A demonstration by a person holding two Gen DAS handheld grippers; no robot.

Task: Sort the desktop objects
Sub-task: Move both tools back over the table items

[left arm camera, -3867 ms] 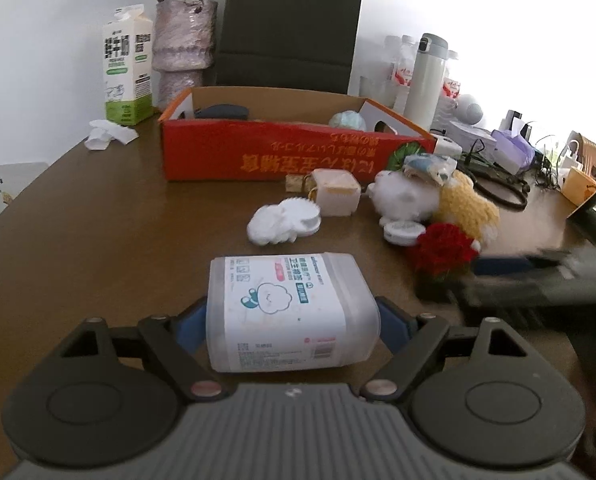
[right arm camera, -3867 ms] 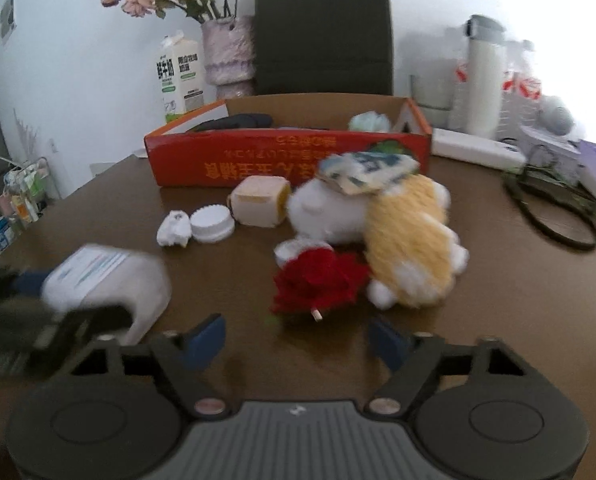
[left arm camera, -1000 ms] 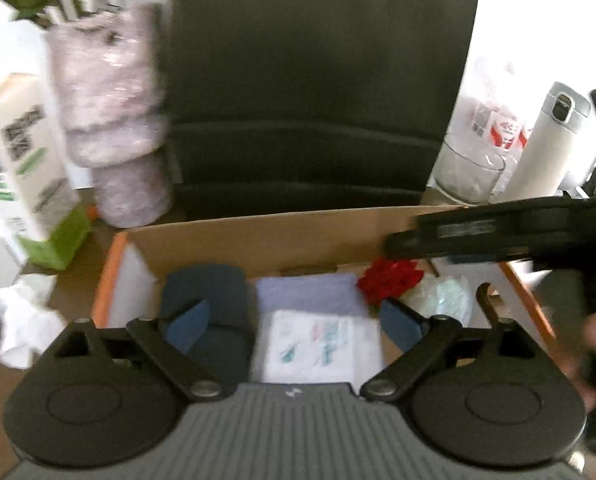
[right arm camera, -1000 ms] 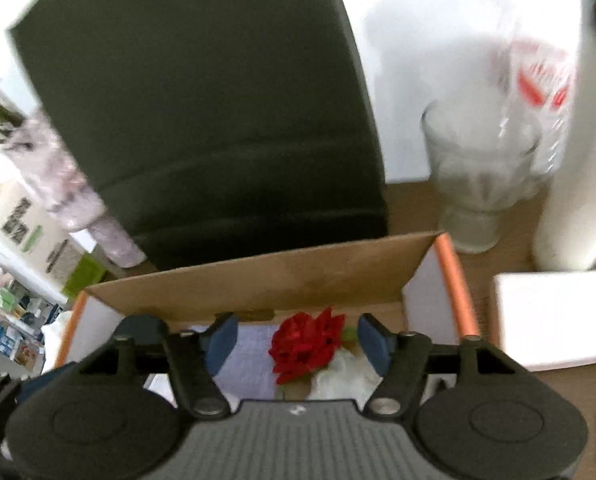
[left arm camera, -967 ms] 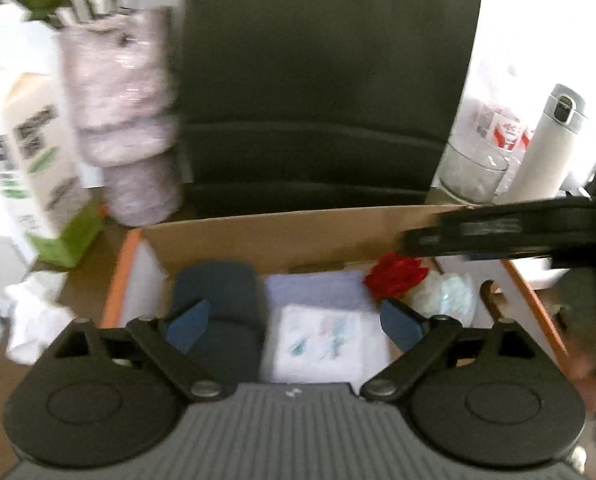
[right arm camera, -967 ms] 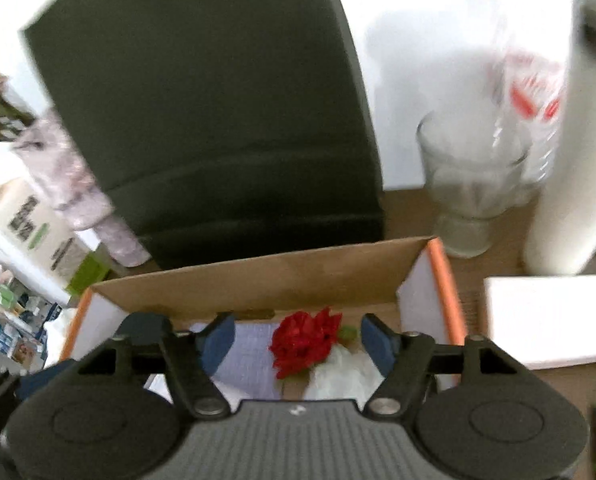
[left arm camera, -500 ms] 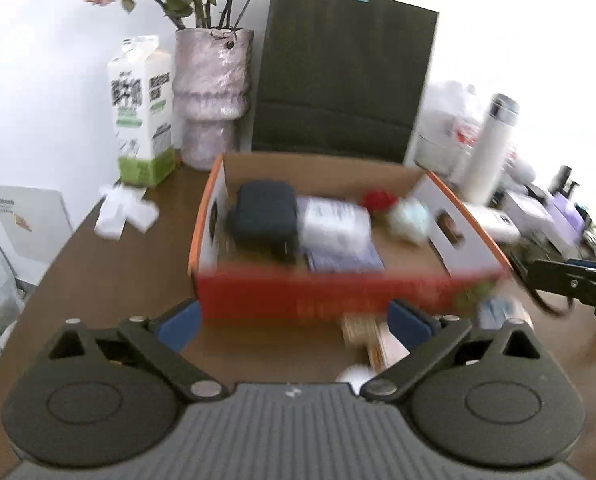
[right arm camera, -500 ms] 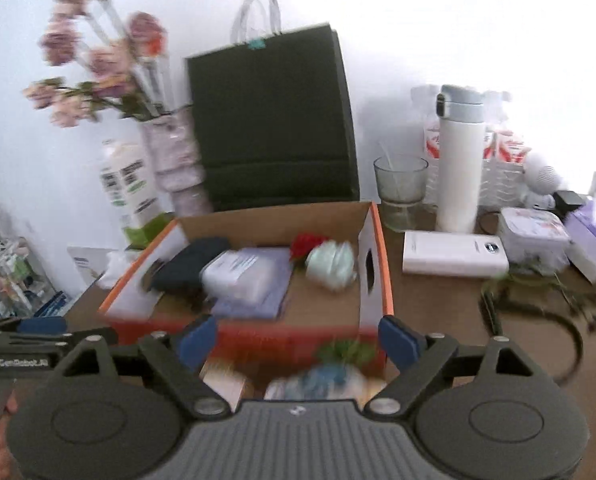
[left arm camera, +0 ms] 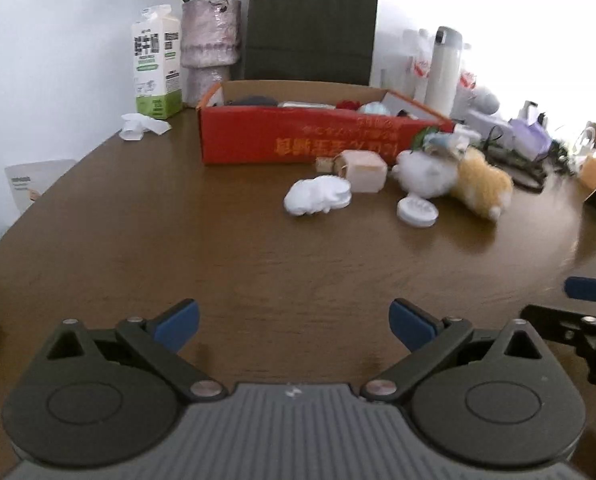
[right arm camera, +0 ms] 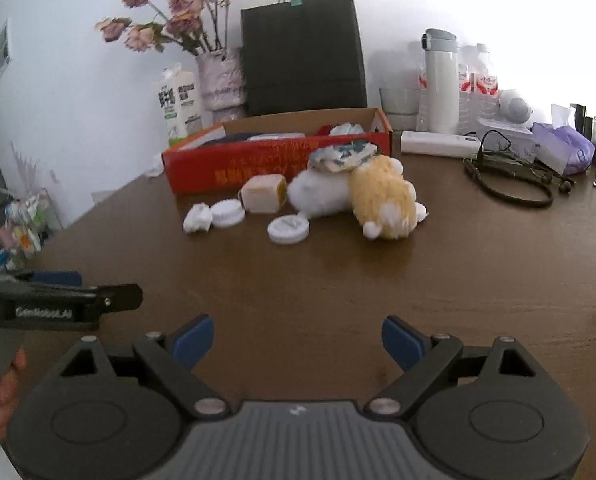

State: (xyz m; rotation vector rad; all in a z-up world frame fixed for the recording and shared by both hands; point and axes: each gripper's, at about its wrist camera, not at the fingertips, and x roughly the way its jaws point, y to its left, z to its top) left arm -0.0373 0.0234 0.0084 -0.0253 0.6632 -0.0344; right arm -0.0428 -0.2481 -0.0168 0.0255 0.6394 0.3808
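My left gripper [left arm camera: 293, 326] is open and empty, low over the near part of the brown table [left arm camera: 177, 240]. My right gripper [right arm camera: 298, 340] is open and empty, to its right. The red cardboard box [left arm camera: 318, 140] stands at the back and holds a dark pouch, a wipes pack, a red flower [left arm camera: 348, 105] and a pale bundle. In front of it lie a crumpled white tissue [left arm camera: 310, 200], a white lid [left arm camera: 417, 211], a beige cube [left arm camera: 364, 164], and a white and yellow plush [left arm camera: 458, 176]. The right wrist view shows the same box [right arm camera: 273, 160], plush [right arm camera: 358, 196] and lid [right arm camera: 288, 230].
A milk carton [left arm camera: 155, 62], a flower vase [left arm camera: 210, 48] and a dark paper bag [left arm camera: 312, 20] stand behind the box. A white flask [right arm camera: 441, 80], a power bank [right arm camera: 438, 143], cables [right arm camera: 510, 184] and a purple tissue pack [right arm camera: 562, 148] crowd the back right.
Both grippers have pulled back from over the box to the near part of the table. The wipes pack and the red flower now lie in the box; both grippers are empty.
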